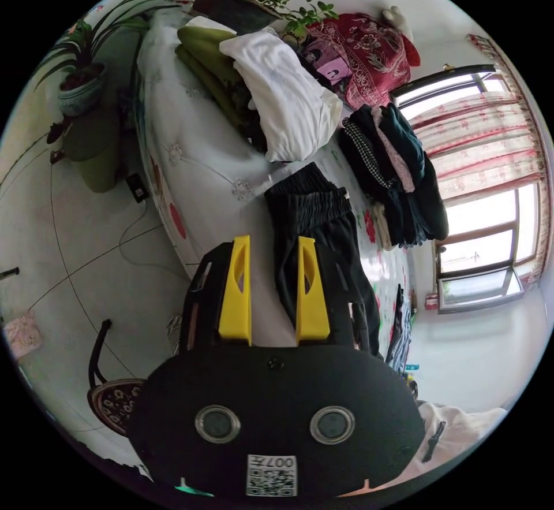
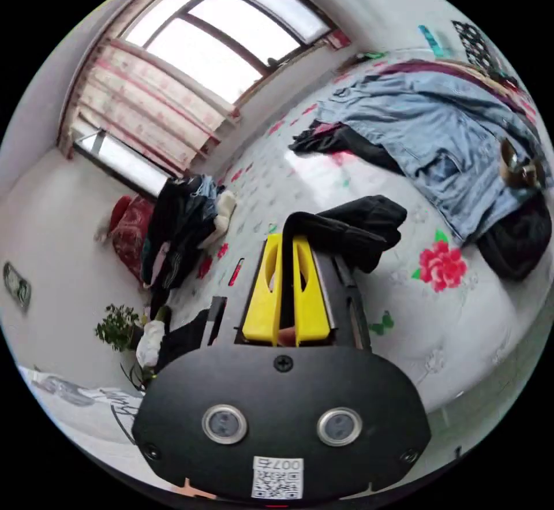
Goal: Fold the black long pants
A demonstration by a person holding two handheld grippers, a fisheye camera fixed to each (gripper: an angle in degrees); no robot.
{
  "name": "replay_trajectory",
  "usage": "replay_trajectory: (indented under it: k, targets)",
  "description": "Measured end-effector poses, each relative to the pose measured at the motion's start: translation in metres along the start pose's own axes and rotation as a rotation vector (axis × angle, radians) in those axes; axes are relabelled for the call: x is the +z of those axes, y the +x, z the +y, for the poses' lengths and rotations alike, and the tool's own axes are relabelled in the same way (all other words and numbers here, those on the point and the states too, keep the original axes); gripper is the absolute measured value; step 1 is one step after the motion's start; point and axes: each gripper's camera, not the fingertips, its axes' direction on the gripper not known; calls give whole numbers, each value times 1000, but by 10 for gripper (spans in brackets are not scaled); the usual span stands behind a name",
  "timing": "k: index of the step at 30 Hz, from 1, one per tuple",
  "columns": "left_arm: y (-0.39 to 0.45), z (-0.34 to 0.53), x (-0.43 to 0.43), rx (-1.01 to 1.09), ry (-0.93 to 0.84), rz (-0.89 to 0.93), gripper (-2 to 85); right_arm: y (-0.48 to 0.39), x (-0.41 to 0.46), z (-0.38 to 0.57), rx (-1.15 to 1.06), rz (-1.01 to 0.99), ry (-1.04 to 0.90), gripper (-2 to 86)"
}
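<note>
The black long pants (image 1: 314, 218) lie lengthwise on the flowered white bedsheet (image 1: 196, 157) in the left gripper view, the elastic waistband at the far end. My left gripper (image 1: 274, 244) hovers over them with its yellow jaws wide apart and nothing pinched. In the right gripper view my right gripper (image 2: 282, 241) has its yellow jaws closed on a thin fold of the black pants (image 2: 352, 227), whose leg end bunches up just beyond the tips on the bedsheet (image 2: 404, 302).
A white folded garment (image 1: 283, 94) and olive cloth (image 1: 205, 54) lie past the waistband, a stack of dark clothes (image 1: 398, 175) beside it. A blue denim jacket (image 2: 438, 123) and dark clothes (image 2: 513, 238) lie on the bed. Potted plants (image 1: 81, 65), tiled floor (image 1: 75, 233) and a stool (image 1: 112, 400) flank the bed.
</note>
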Motion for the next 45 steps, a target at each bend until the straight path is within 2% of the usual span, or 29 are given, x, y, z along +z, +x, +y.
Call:
replay_trajectory:
  k: [1, 3, 6, 7, 9, 12, 15, 19, 21, 23, 29, 32, 34, 36, 38, 43, 45]
  targets:
    - [0, -8, 1, 8, -11, 5, 115, -26, 3, 1, -106, -29, -17, 12]
    - [3, -19, 3, 37, -34, 1, 116, -128, 16, 29, -526, -140, -118, 13]
    - [11, -34, 6, 96, -62, 4, 115, -217, 55, 108, -900, -247, -315, 24]
    - [13, -38, 7, 108, -70, 8, 115, -227, 66, 125, -943, -267, -360, 27]
    - [11, -42, 8, 101, -81, 31, 115, -248, 122, 197, -1032, -333, -611, 36]
    - [9, -42, 5, 89, -76, 79, 109, -248, 181, 271, -1046, -318, -912, 46]
    - [7, -35, -1, 87, -61, 127, 89, -236, 184, 294, -1101, -255, -922, 53]
    - [3, -18, 2, -4, -62, 279, 57, -203, 184, 270, -928, -230, -853, 61]
    - [13, -8, -1, 8, -46, 304, 46, -172, 189, 251, -747, -267, -827, 63]
    - [32, 0, -9, 53, -30, 352, 41, -153, 186, 241, -675, -262, -764, 65]
    - [206, 43, -48, 570, -53, 563, 43, -100, 167, 214, -546, -234, -580, 76]
    - [343, 124, -51, 958, -169, 682, 45, -61, 157, 200, -461, -215, -498, 80]
    - [387, 166, -52, 1059, -193, 701, 46, -35, 151, 193, -388, -225, -453, 81]
    - [397, 190, -52, 1071, -146, 647, 46, -6, 141, 188, -318, -269, -405, 82]
    - [377, 192, -44, 991, -113, 565, 45, 9, 133, 190, -311, -272, -367, 82]
    - [264, 175, -33, 651, -117, 287, 46, 53, 140, 208, -295, -231, -383, 86]
    - [258, 189, -40, 646, -102, 307, 46, 63, 155, 217, -294, -263, -411, 91]
